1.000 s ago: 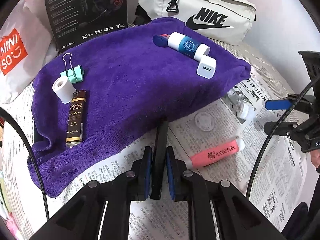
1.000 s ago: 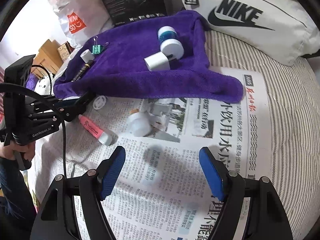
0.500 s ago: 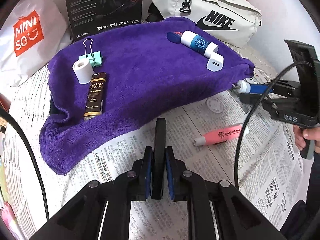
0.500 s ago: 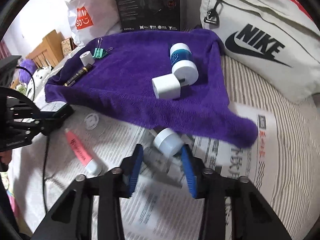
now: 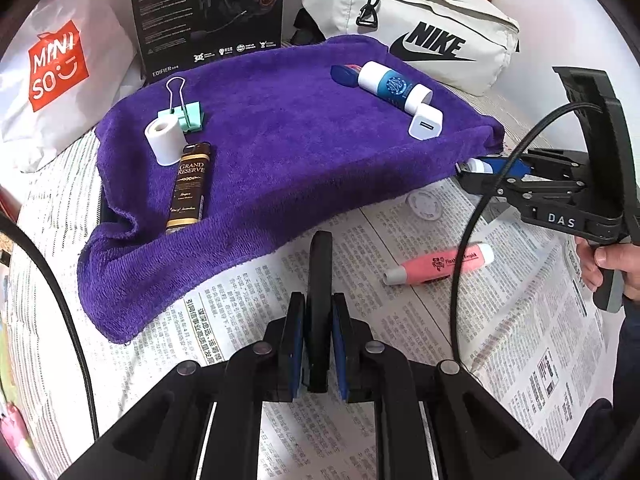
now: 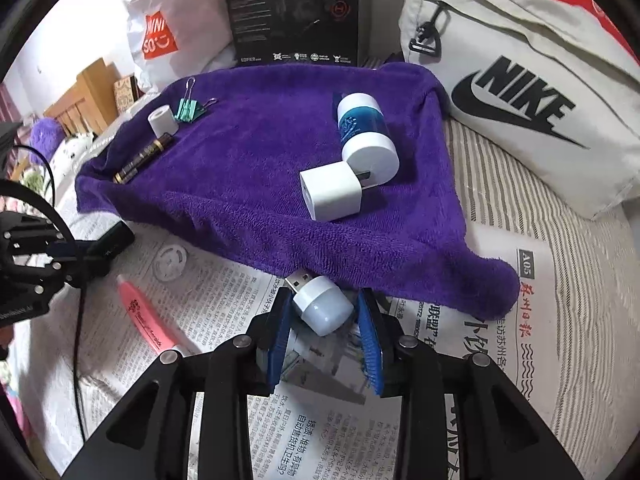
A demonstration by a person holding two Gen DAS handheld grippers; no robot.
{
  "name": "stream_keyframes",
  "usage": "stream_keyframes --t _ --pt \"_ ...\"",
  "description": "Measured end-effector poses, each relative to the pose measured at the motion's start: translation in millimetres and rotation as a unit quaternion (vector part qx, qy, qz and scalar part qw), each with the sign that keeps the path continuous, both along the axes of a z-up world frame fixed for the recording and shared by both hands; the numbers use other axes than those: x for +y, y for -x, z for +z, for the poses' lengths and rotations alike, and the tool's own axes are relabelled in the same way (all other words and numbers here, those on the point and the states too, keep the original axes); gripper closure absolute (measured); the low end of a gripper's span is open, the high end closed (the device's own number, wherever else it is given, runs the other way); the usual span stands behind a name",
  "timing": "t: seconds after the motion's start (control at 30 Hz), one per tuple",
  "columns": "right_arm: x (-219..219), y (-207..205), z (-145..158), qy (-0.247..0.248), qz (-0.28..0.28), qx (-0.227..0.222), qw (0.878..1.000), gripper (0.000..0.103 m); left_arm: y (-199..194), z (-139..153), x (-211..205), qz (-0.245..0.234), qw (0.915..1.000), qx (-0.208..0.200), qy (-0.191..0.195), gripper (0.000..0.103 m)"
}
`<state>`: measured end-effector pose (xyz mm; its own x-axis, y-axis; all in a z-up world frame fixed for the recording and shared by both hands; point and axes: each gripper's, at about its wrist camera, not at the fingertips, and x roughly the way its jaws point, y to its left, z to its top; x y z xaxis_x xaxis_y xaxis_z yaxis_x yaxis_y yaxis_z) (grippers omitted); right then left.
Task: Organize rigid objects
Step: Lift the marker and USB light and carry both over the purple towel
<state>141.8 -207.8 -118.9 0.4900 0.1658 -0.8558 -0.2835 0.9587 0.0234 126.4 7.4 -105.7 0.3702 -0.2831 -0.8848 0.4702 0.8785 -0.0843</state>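
A purple towel [image 5: 300,152] carries a mint binder clip [image 5: 184,116], a white roll [image 5: 162,140], a dark Grand Reserve tube [image 5: 190,188], a blue-white bottle [image 5: 394,86] and a white charger [image 5: 426,122]. On the newspaper lie a pink highlighter [image 5: 438,264] and a round white lid [image 5: 426,206]. My left gripper [image 5: 319,298] is shut on a thin black flat piece [image 5: 319,264]. My right gripper [image 6: 324,296] sits at the towel's near edge. A small white USB lamp [image 6: 324,308] lies between its blue pads, which touch it while the jaws are opening slightly.
A white Nike bag [image 6: 520,92] lies behind the towel on the right. A black headset box [image 5: 208,12] and a Miniso bag [image 5: 56,64] stand at the back. A hand [image 5: 608,264] holds the right gripper's grip. Newspaper [image 6: 360,432] covers the striped bedding.
My right gripper moved forward to the towel's edge and closed from wide open around the USB lamp. The left gripper stayed shut on its black piece and shifted a little sideways.
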Motion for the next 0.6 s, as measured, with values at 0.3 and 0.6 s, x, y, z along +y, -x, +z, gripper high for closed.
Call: stream_keyframes --t 0.3,0.6 --pt "-2.1 12.5 4.1 -0.017 0.014 0.018 1.0 0.074 3.1 1.4 7.5 0.009 0.9999 0.004 0.012 0.09" --pt "-6.4 20.1 5.7 -0.033 0.013 0.027 0.999 0.074 7.1 7.5 18.0 0.019 0.9997 0.001 0.016 0.09"
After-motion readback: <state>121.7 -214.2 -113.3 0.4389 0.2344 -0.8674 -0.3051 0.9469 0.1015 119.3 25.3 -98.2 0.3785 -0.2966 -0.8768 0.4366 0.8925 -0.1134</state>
